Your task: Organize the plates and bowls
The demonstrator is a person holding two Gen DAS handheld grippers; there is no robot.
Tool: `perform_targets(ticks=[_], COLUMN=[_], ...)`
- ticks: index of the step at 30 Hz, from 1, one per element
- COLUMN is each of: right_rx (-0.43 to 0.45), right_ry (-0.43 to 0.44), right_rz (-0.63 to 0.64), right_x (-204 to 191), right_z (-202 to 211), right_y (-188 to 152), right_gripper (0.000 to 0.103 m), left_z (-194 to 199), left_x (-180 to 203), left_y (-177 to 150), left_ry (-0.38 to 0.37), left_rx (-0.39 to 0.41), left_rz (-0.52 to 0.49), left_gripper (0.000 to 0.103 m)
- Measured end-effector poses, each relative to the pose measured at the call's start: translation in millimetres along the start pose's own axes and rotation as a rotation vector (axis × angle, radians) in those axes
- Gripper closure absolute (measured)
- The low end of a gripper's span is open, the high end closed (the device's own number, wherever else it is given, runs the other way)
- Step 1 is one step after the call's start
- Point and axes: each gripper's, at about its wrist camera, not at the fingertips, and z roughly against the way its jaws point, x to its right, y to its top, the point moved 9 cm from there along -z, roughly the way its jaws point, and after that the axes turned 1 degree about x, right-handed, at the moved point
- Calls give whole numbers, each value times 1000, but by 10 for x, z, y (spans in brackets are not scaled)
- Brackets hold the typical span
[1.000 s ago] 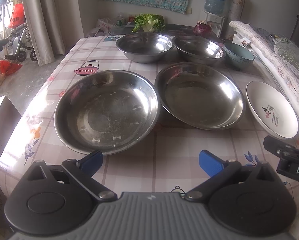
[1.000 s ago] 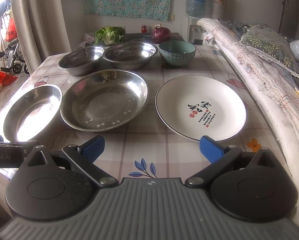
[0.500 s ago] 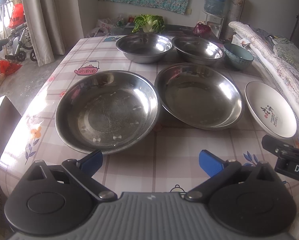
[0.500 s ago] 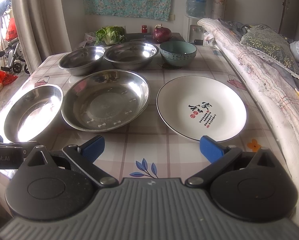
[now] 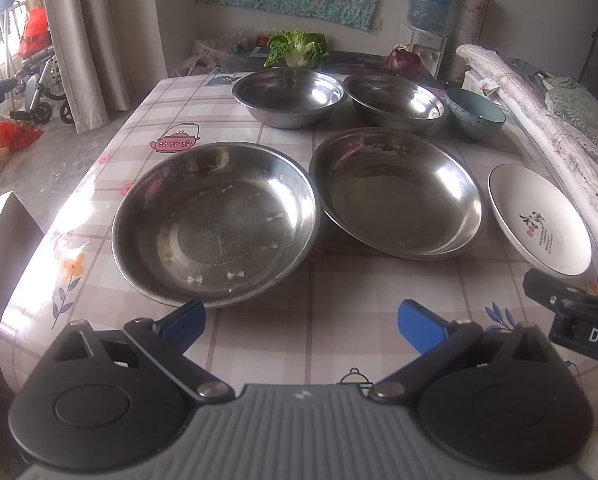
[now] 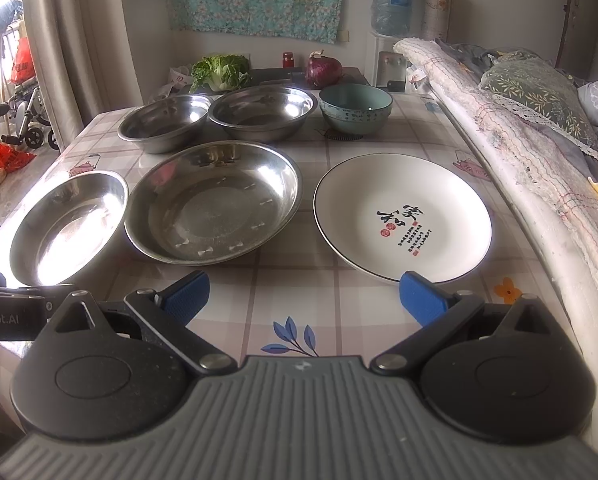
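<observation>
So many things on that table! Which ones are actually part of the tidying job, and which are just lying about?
Part of the job:
- two steel plates, left and middle
- white plate
- two steel bowls, left and right
- teal bowl

Just lying about:
- cabbage
- red onion
- water jug
- folded bedding

Both grippers, left and right, are open, holding nothing.

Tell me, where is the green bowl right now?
The green bowl sits at the far right of the table's back row in the right wrist view, beside a steel bowl and behind the white plate.
</observation>
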Motion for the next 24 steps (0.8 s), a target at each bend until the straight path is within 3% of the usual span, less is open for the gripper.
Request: perform_targets(ticks=[24], right_rx=[42], right_ry=[-68], right_rz=[22], right_x=[23], right_z=[65], right_y=[88], right_gripper=[1], left_z=[69], left_x=[-151], left_y=[29], left_ry=[23], left_rx=[5], left_rz=[29], left_gripper=[0])
